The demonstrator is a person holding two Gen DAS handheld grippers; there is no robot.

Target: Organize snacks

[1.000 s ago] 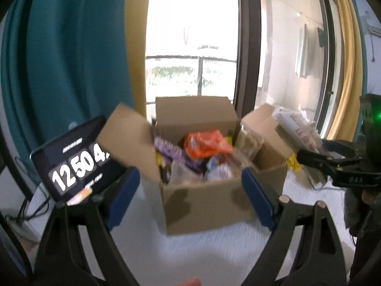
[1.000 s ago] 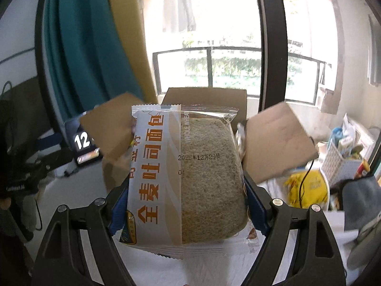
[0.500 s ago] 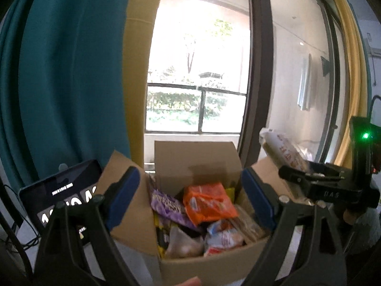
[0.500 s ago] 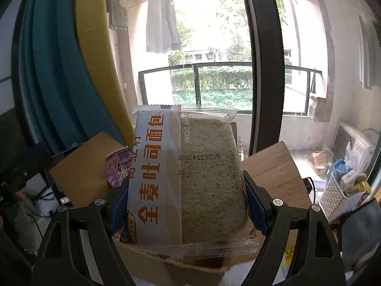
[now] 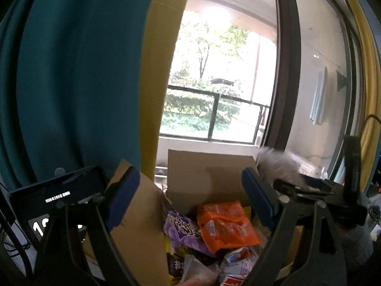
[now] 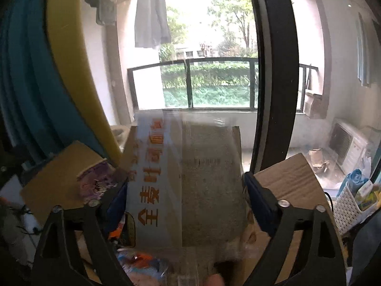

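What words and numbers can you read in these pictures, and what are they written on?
"全麦吐司面包", orange letters, partly blurred: bread packet between the right gripper's opening jaws.
"1", big white digit, rest hidden: black screen.
Small white line above it: too small.
Date stamp on the bread packet: blurred.
Purple bag and orange bag: unreadable.

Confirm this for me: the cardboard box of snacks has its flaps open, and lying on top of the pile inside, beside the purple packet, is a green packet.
Not quite. The packet beside the purple packet is orange, not green; the left wrist view shows it lying on top of the pile. The rest stands: the cardboard box has its flaps open.
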